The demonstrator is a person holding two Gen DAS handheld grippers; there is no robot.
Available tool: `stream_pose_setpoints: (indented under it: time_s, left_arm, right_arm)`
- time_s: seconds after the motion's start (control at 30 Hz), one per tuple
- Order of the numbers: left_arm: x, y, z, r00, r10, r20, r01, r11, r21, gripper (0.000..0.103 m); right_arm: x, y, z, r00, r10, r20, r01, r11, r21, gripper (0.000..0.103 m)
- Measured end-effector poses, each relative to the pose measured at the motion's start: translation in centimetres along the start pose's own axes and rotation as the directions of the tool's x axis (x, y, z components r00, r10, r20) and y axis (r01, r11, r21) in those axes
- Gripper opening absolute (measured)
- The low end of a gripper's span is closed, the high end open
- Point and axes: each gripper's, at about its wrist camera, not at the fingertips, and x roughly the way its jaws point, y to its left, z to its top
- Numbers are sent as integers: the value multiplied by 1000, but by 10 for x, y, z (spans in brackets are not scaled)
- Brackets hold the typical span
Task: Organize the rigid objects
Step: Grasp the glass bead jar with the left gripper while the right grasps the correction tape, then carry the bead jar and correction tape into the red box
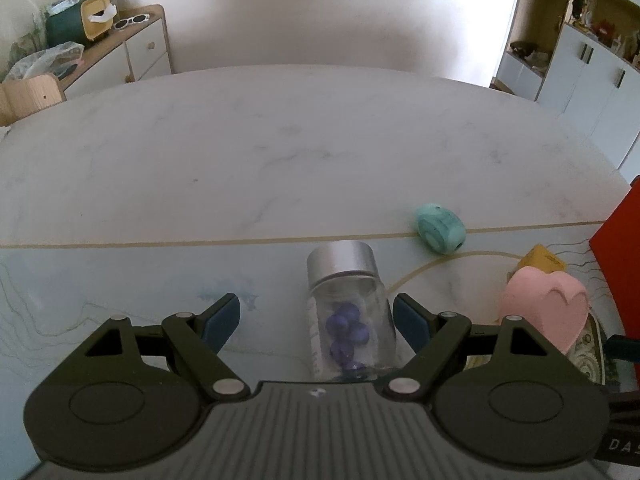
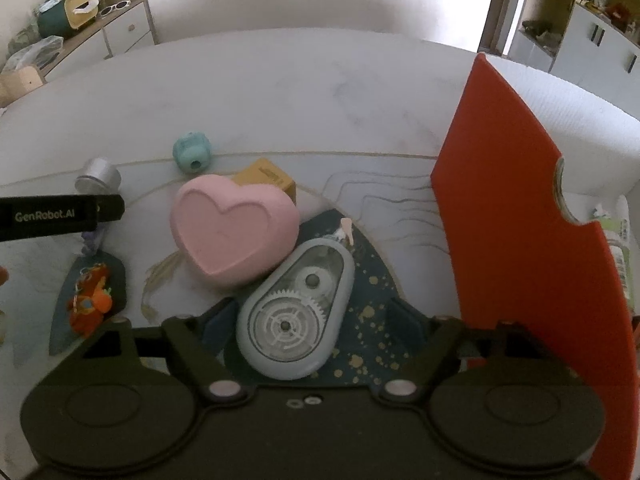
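Left gripper (image 1: 316, 316) jaws apart, straddling a clear jar (image 1: 348, 312) with a silver cap and purple pills inside; the jar lies on the table mat (image 1: 120, 280), closer to the right pad, touching or not I can't tell. Right gripper (image 2: 308, 320) jaws apart too, around a pale blue tape dispenser (image 2: 296, 316) lying flat on a dark gold-speckled patch of the mat; left pad just beside it, right pad clear of it. Pink heart box (image 2: 234, 232) touches the dispenser's upper left edge. Yellow box (image 2: 268, 178) behind the heart, partly hidden. Teal sharpener (image 2: 192, 156) sits on the mat's far border line, near the jar cap. Orange charm (image 2: 90, 300) at left on another dark patch. Red board (image 2: 520, 220) stands upright at right.
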Motion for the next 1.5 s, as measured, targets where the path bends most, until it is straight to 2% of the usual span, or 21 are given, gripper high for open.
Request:
stream_pose_setpoints:
  time_s: [0.17,0.4,0.5,0.73,0.9,1.5]
  left_arm:
    - [3,-2,-2,1000,18,1,-18,1000,11,83]
    - [0,-8,-4,1000,18,17,-19,999,41,53]
    - [-2,-9,-5,1000,15,17,-15,999,43,41]
    - [-8,-11,-5,1000,24,7,-24,999,48,40]
    - [-22,-10,-6,1000,2,7,-3,999,47,40]
    - [-86,-15,-7,997,-75,-3,75,995,58,40]
  right_arm:
    - [-1,3,-1,1000,-5,11,6,1000,-9,74]
    - [-3,4,-1,1000,-1,25,1,1000,-15,57]
    - [-3,2,0,1000,8,22,-8,1000,-11,54]
    - [-10,-2,-2,999,20,27,-20,1000,-12,53]
    - [-23,-6,-6,999,32,38,-32,999,-8,53]
    - [-105,-19,-11,983,140,117,-138,990,-21,53]
